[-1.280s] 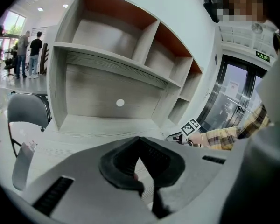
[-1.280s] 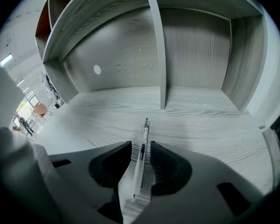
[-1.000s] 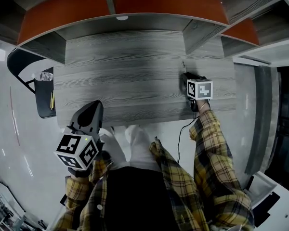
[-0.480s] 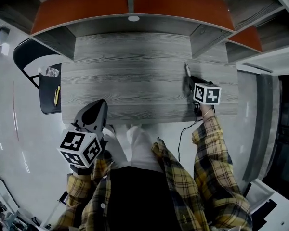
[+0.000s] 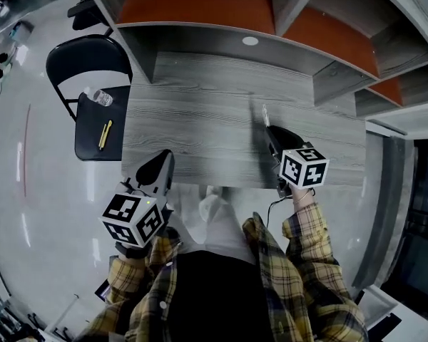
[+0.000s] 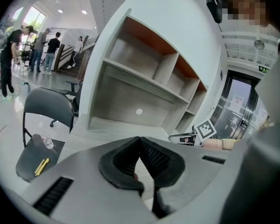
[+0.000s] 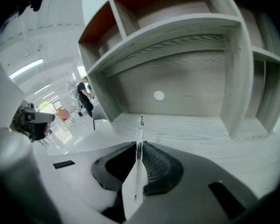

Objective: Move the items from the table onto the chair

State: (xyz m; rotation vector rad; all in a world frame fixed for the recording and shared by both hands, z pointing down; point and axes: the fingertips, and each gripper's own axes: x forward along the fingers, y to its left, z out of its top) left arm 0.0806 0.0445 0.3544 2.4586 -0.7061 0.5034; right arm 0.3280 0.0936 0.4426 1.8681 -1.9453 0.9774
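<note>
A clear pen (image 7: 139, 133) sticks out forward from my right gripper (image 7: 137, 158), whose pads are shut on its barrel. In the head view that right gripper (image 5: 272, 137) is over the right part of the grey wooden table (image 5: 192, 112), and the pen (image 5: 265, 114) points away from me. My left gripper (image 5: 161, 168) hovers at the table's front edge, shut and empty; its closed jaws (image 6: 140, 147) hold nothing. The black chair (image 5: 88, 63) stands left of the table, with a small plastic bottle (image 5: 101, 97) and a yellow pen-like item (image 5: 105, 135) on its seat.
A shelf unit with orange backing (image 5: 221, 9) rises behind the table. The chair seat (image 6: 30, 155) sits lower than the tabletop, close to its left edge. Several people (image 6: 37, 50) stand far off on the shiny floor. A cable hangs by my right arm.
The right gripper's jaws have closed on the pen that lay in front of them. The head view has swung left, so the chair shows more fully. The left gripper stays shut.
</note>
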